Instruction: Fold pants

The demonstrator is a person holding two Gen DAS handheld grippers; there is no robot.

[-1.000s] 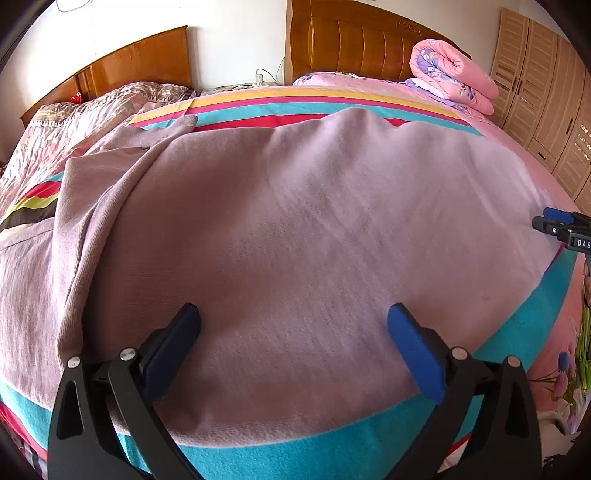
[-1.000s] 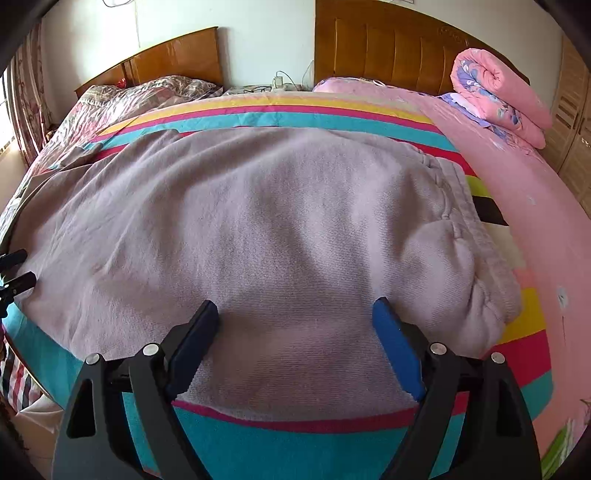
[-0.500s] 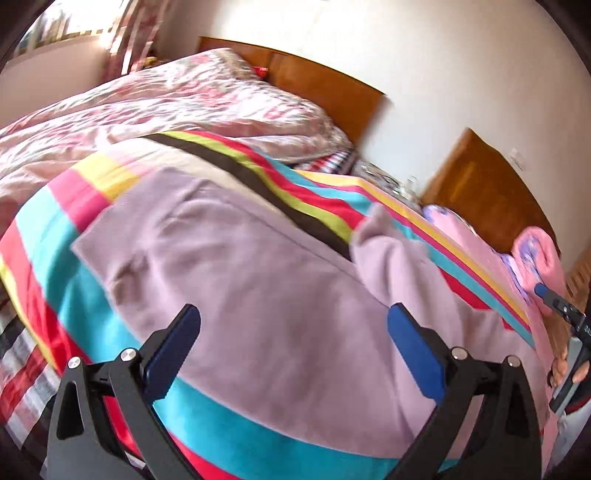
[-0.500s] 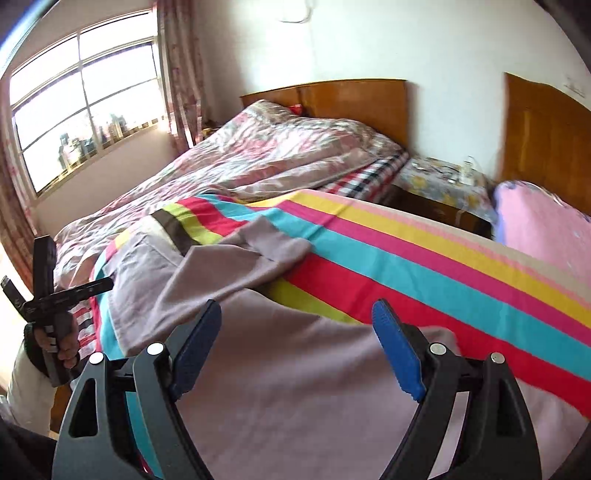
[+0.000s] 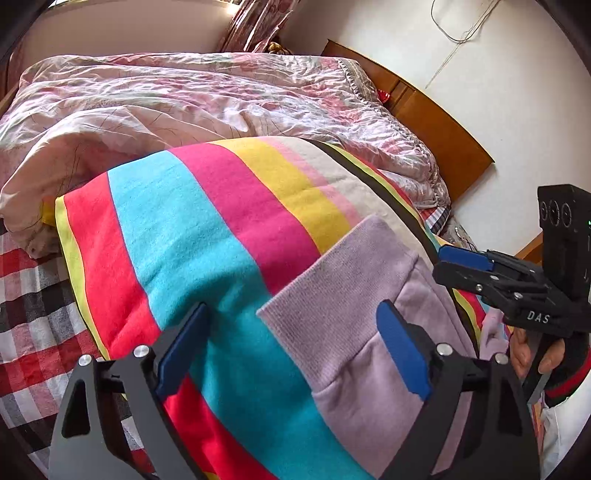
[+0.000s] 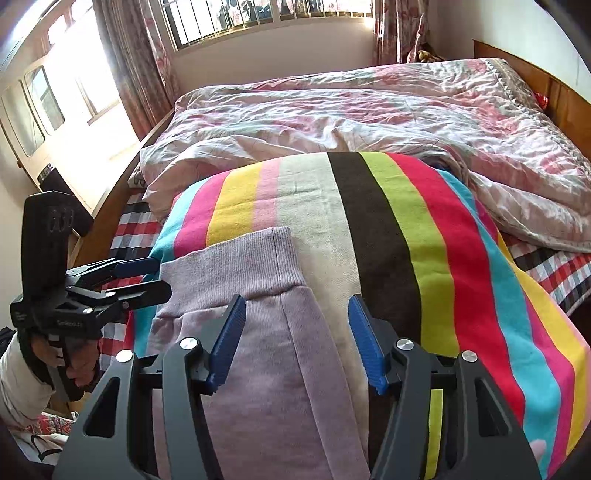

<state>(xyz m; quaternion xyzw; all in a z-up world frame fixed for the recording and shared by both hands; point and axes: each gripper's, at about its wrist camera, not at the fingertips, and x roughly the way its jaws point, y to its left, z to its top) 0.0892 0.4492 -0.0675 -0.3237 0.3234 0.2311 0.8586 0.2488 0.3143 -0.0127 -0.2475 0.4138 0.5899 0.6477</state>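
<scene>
The lilac pants (image 5: 354, 332) lie on a striped blanket (image 5: 192, 236); their ribbed leg cuffs (image 6: 236, 266) point away from me. My left gripper (image 5: 291, 343) is open, hovering over the left cuff corner; it also shows in the right wrist view (image 6: 147, 277), beside the cuff's left edge. My right gripper (image 6: 295, 332) is open and empty above the right edge of the leg; it shows in the left wrist view (image 5: 458, 266) over the far cuff. Most of the pants are out of view behind the grippers.
A crumpled pink floral quilt (image 6: 369, 110) lies beyond the blanket. A red checked sheet (image 5: 33, 314) shows at the blanket's edge. A wooden headboard (image 5: 436, 125) and a window with curtains (image 6: 258, 22) bound the bed.
Both grippers have swung left along the pants, from the wide body part to the leg cuffs. Both stayed open.
</scene>
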